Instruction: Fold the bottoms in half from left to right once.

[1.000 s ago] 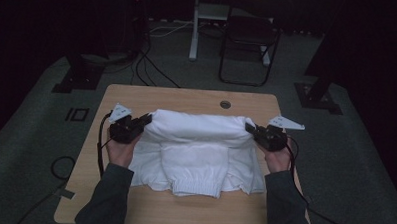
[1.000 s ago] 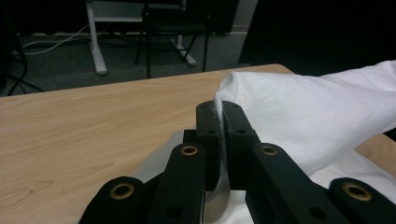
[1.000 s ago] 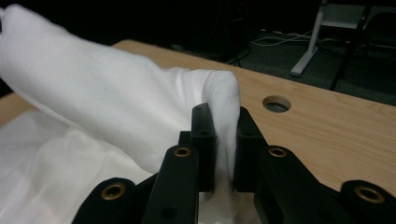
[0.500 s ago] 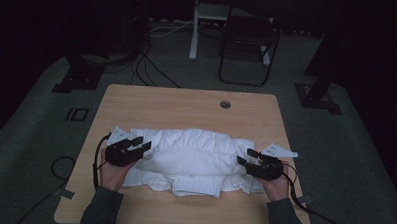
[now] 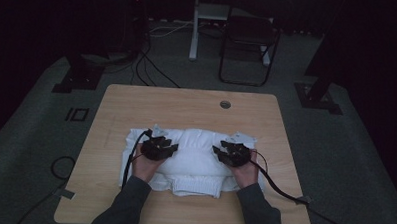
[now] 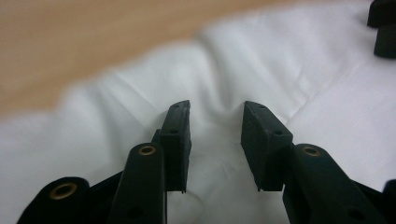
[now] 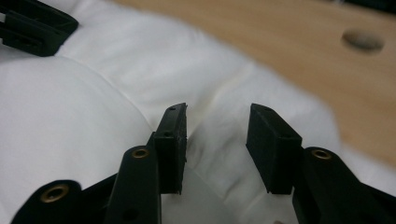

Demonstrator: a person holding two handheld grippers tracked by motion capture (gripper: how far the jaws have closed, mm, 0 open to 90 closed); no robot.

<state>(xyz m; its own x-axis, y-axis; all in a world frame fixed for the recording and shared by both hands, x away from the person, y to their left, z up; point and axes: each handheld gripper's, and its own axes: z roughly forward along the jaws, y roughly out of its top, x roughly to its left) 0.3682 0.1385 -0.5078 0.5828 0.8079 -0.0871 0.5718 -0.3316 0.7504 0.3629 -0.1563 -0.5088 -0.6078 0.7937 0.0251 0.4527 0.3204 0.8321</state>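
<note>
Now white garment [image 5: 195, 159] — folded, rumpled, thick

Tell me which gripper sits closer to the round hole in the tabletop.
The right gripper. The hole lies toward the table's far right, nearly straight beyond it, and also shows in the right gripper view. The left gripper rests farther off on the white garment.

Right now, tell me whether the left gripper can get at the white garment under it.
Probably yes. The left gripper sits low over the white garment with its jaws apart, and the cloth lies right between them with nothing in the way.
</note>
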